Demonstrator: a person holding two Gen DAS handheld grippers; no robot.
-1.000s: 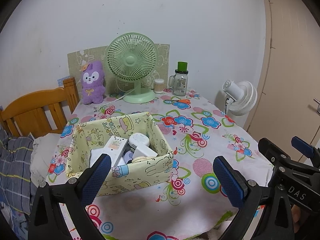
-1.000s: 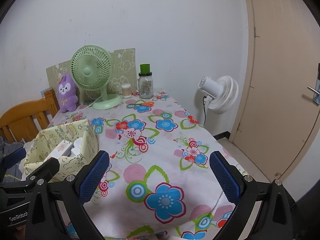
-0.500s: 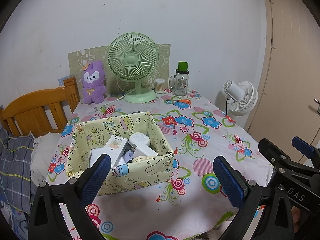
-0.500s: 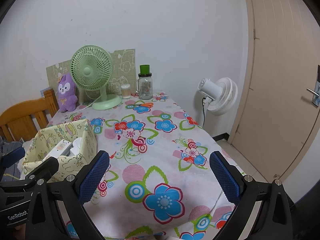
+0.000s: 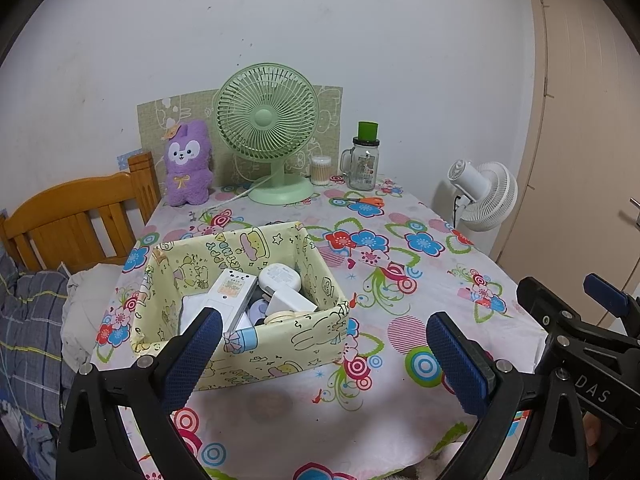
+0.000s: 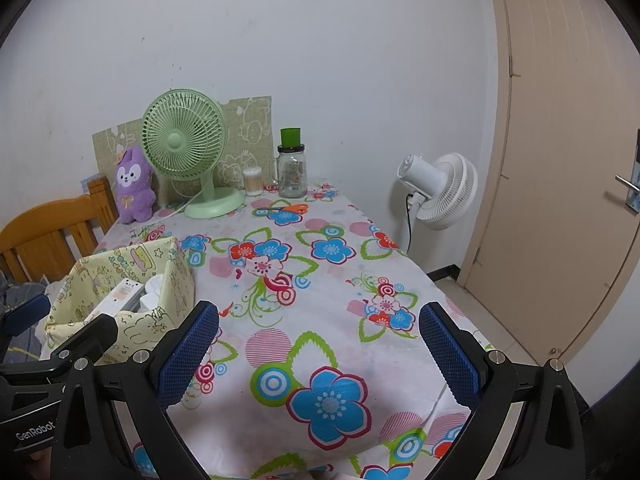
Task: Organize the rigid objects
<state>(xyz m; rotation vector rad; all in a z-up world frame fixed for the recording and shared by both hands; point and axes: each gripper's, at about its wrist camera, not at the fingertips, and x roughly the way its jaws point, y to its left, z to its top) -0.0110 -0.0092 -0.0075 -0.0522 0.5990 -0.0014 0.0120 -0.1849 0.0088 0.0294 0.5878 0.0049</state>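
Almost nothing has shifted since the earlier frames: both of your grippers hang in the same spots over the near edge of the table (image 5: 400, 216), and the box has not moved.

Work down from the biggest things. That table, under its flowered cloth, carries a green desk fan (image 5: 267, 120) at the back, with a purple plush rabbit (image 5: 188, 164) to its left and a glass jar (image 5: 363, 164) with a green lid to its right. Orange-handled scissors (image 5: 362, 200) lie just in front of the jar.

Nearer you, toward the left edge, sits the yellow cartoon-print box (image 5: 240, 300). The rigid objects are already in it: a white remote (image 5: 231, 292) leaning against a white rounded device (image 5: 280, 280), and smaller pieces underneath that you cannot make out.

Your left gripper (image 5: 324, 344) is spread wide and empty, just in front of the box's near wall. Your right gripper (image 6: 318, 340) is equally wide and empty, over bare cloth to the right of the box.

Watch the box: its walls look soft, so a finger catching the rim could fold it or drag it toward the table's edge. The remote stands propped and could tip out if you nudge it.
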